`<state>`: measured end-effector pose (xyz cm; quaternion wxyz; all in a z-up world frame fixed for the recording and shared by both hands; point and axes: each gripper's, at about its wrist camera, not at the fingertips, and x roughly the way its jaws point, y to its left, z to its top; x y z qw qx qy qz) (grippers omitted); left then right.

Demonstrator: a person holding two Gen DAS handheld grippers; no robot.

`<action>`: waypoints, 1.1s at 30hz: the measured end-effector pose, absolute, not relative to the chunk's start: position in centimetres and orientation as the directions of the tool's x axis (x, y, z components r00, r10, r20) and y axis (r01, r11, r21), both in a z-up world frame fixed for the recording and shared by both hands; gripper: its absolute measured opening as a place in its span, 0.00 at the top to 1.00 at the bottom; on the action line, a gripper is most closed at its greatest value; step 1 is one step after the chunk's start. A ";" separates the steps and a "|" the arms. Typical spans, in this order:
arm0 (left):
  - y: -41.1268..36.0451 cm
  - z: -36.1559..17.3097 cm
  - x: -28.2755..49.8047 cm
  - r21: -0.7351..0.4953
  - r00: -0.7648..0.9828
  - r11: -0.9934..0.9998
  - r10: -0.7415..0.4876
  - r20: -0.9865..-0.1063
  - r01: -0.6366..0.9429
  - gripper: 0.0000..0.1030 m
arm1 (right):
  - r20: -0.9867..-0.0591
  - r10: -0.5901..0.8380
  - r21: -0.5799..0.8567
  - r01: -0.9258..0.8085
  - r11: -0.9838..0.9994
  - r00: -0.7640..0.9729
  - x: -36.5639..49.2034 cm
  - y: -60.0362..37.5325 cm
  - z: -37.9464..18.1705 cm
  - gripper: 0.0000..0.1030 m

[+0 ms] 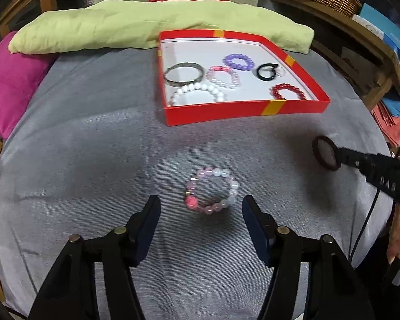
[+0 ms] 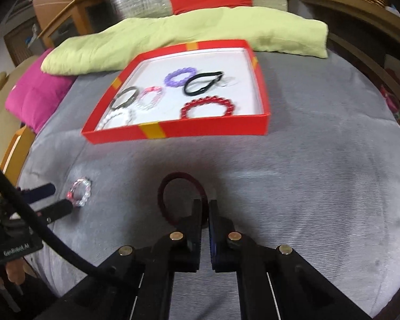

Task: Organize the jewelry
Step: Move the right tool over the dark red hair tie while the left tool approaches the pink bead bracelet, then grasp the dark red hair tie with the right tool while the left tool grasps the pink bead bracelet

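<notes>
On the left gripper (image 2: 53, 197), "GenRobot.AI" was legible; its jaws stood apart beside the pink bead bracelet (image 1: 212, 190) on the grey cloth (image 1: 93, 146). The right gripper (image 2: 204, 205) pinched a dark red hair tie (image 2: 170, 186). Beyond lay the red box (image 1: 242, 109) and a green pillow (image 1: 120, 26).

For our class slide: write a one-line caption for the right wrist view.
Right gripper pinches a dark red hair tie before the red box.
</notes>
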<state>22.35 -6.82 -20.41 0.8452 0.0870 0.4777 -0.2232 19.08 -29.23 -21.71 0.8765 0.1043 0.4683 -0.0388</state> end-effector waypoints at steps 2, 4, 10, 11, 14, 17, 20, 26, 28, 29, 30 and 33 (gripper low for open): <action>-7.2 -21.0 22.5 -0.065 0.434 0.881 -0.294 -0.852 0.469 0.47 | -0.827 0.028 0.161 0.188 0.969 0.562 19.1 -29.9 -21.7 0.95; -7.5 -21.5 22.7 -0.067 0.420 0.880 -0.289 -0.860 0.469 0.54 | -0.829 0.032 0.177 0.207 0.962 0.559 19.0 -30.6 -21.7 0.94; -7.8 -21.6 22.8 -0.094 0.414 0.867 -0.326 -0.850 0.490 0.76 | -0.851 0.057 0.207 0.233 0.950 0.521 19.2 -31.5 -22.5 0.94; -7.8 -21.6 22.8 -0.096 0.415 0.866 -0.329 -0.848 0.490 0.77 | -0.852 0.069 0.220 0.236 0.946 0.518 19.2 -31.7 -22.5 0.94; -7.7 -21.5 23.0 -0.122 0.408 0.859 -0.355 -0.841 0.497 0.78 | -0.841 0.099 0.266 0.245 0.932 0.533 19.0 -32.3 -22.2 0.90; -8.1 -21.5 22.9 -0.138 0.395 0.845 -0.378 -0.837 0.517 0.78 | -0.827 0.103 0.283 0.251 0.925 0.552 18.7 -32.8 -21.8 0.68; -8.5 -21.5 22.9 -0.136 0.391 0.843 -0.376 -0.840 0.520 0.78 | -0.817 0.102 0.292 0.255 0.922 0.567 18.5 -33.2 -21.6 0.62; -8.7 -21.5 22.8 -0.103 0.406 0.850 -0.349 -0.844 0.517 0.65 | -0.826 0.122 0.270 0.197 0.942 0.550 18.8 -32.4 -21.8 0.62; -8.5 -21.4 22.9 -0.092 0.420 0.854 -0.343 -0.840 0.513 0.61 | -0.830 0.134 0.265 0.171 0.949 0.541 18.8 -31.9 -22.0 0.60; -8.4 -21.4 23.0 -0.096 0.423 0.854 -0.347 -0.837 0.512 0.60 | -0.834 0.136 0.258 0.161 0.953 0.535 18.9 -31.5 -22.1 0.52; -8.4 -21.5 23.1 -0.099 0.422 0.853 -0.350 -0.836 0.512 0.60 | -0.838 0.133 0.248 0.153 0.956 0.529 19.0 -31.2 -22.2 0.43; -8.4 -21.6 23.2 -0.103 0.422 0.853 -0.354 -0.835 0.512 0.60 | -0.834 0.122 0.229 0.137 0.964 0.538 19.1 -30.6 -22.5 0.40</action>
